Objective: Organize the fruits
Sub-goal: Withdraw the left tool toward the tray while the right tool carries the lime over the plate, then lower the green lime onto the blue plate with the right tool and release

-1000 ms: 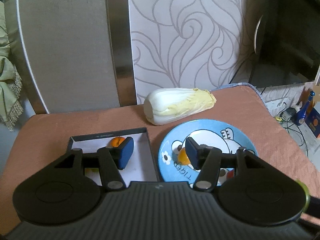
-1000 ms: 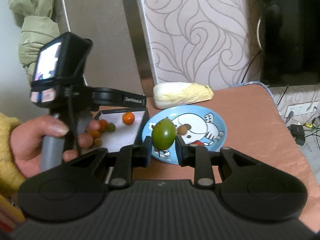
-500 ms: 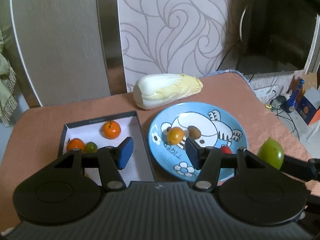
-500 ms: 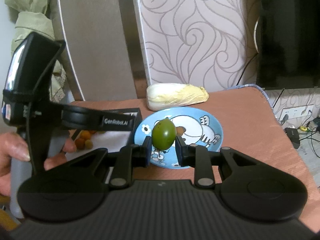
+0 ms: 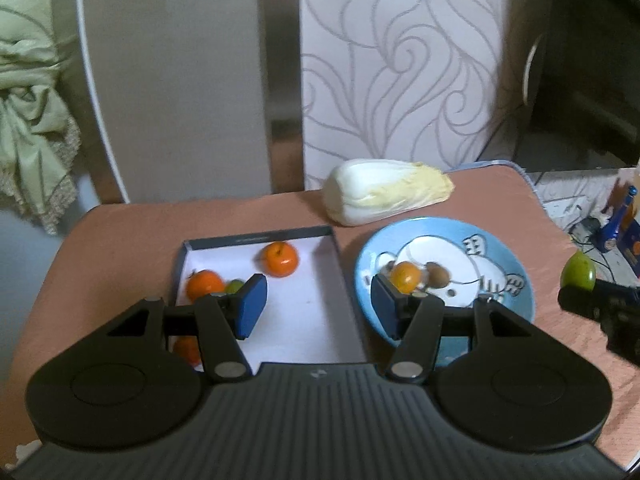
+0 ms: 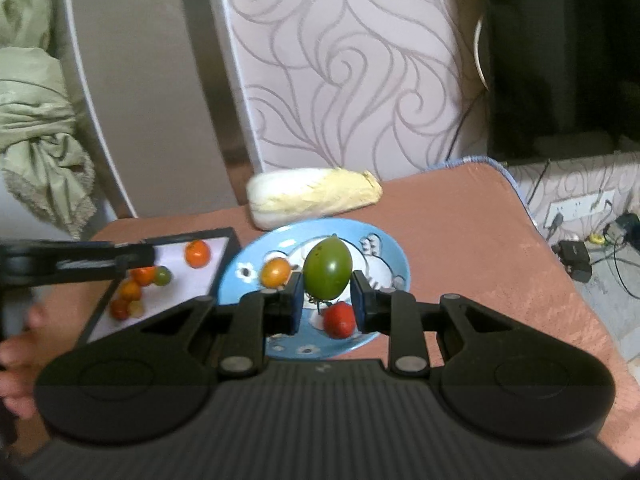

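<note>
My right gripper (image 6: 326,300) is shut on a green tomato (image 6: 328,268) and holds it above the blue cartoon plate (image 6: 384,246); it also shows in the left wrist view (image 5: 578,271). An orange tomato (image 6: 275,273) and a red tomato (image 6: 339,319) lie on the plate, with a brown fruit (image 5: 438,274) beside the orange one. My left gripper (image 5: 316,306) is open and empty, above the gap between plate (image 5: 504,252) and the white-lined box (image 5: 308,280). The box (image 6: 172,292) holds several orange, red and green tomatoes.
A napa cabbage (image 5: 384,192) lies on the brown tablecloth (image 5: 132,224) behind the plate; it also shows in the right wrist view (image 6: 312,198). Behind are a patterned wall panel and a chair back. The table's right edge drops to a floor with cables (image 6: 580,252).
Both grippers have drawn back and risen a little, so more of the box and plate shows. The right gripper still holds the green tomato. The left gripper stays open.
</note>
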The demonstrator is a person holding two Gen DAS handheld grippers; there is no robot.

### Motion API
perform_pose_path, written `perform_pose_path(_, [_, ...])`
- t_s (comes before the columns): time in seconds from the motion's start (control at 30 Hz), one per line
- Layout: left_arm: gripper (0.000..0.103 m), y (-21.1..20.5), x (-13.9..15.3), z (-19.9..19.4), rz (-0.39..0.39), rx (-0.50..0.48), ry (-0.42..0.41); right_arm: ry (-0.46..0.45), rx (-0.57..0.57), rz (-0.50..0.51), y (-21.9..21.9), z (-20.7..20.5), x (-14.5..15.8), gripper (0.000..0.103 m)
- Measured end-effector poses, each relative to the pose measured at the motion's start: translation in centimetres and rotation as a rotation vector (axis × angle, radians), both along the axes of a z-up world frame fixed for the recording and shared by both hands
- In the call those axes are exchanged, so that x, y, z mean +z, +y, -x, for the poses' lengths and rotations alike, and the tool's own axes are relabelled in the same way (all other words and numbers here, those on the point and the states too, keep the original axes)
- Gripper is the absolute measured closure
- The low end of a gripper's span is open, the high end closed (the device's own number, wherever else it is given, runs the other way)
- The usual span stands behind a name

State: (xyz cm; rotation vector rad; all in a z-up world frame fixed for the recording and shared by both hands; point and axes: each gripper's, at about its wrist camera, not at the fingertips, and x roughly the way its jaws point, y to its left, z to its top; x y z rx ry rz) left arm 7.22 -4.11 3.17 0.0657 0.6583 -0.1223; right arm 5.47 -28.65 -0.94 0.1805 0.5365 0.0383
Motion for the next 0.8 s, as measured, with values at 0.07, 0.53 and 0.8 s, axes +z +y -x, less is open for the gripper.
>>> perform_pose_path(0.07, [0.040, 0.8, -0.3, 0.0, 0.006, 0.024, 0.013, 0.017, 0.002, -0.003, -0.3, -0.8, -0.4, 0.075])
perform_pose_path(0.53, [0.040, 4.2, -1.0, 0.1, 0.013, 0.122, 0.032, 0.108, 0.074, 0.007, 1.2, -6.3, -3.4, 0.075])
perform_pose_path(0.8, [0.039, 4.3, -1.2, 0.2, -0.002, 0.122, 0.024, 0.154, 0.069, 0.008, 1.0, -8.8, -5.0, 0.075])
